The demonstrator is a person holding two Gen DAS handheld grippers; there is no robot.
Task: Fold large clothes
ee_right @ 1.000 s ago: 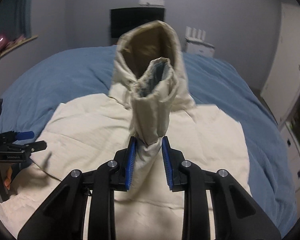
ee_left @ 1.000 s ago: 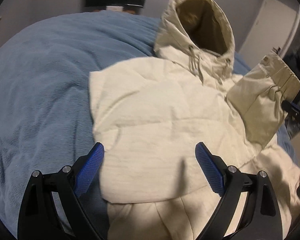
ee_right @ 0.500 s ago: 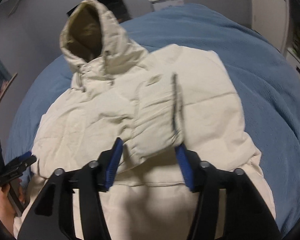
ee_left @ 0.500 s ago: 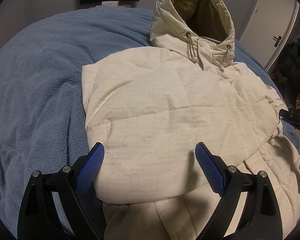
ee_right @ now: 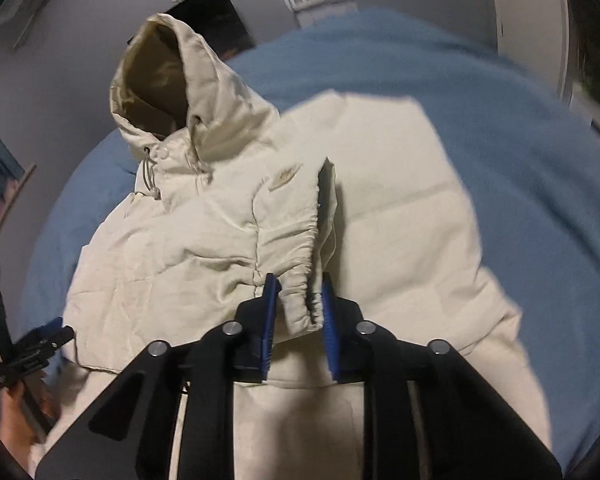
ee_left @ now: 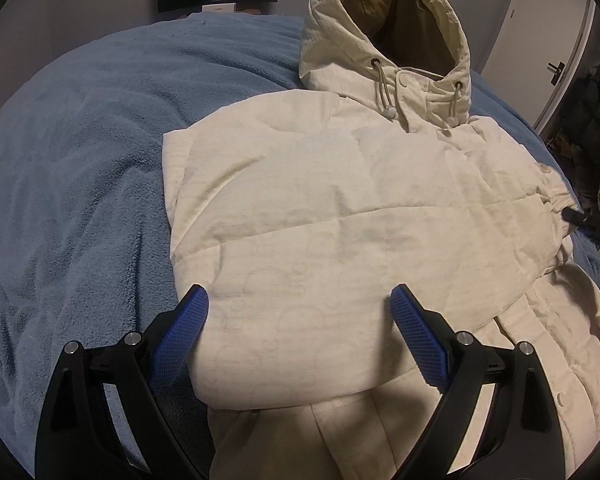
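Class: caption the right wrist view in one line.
Right gripper closing on a cream jacket's cuff over a blue bed.

Matt quilted cloth jacket (ee_left: pixel 340 208), fuzzy fleece blanket (ee_left: pixel 80 152)

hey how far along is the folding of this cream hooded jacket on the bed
Roughly midway. Done: both sleeves look folded across the jacket on the blue blanket. In hand: the right gripper has its jaws closing around the sleeve cuff lying on the chest. The left gripper hovers open, holding nothing. Left: the hood stands unfolded and the hem is not yet brought up.
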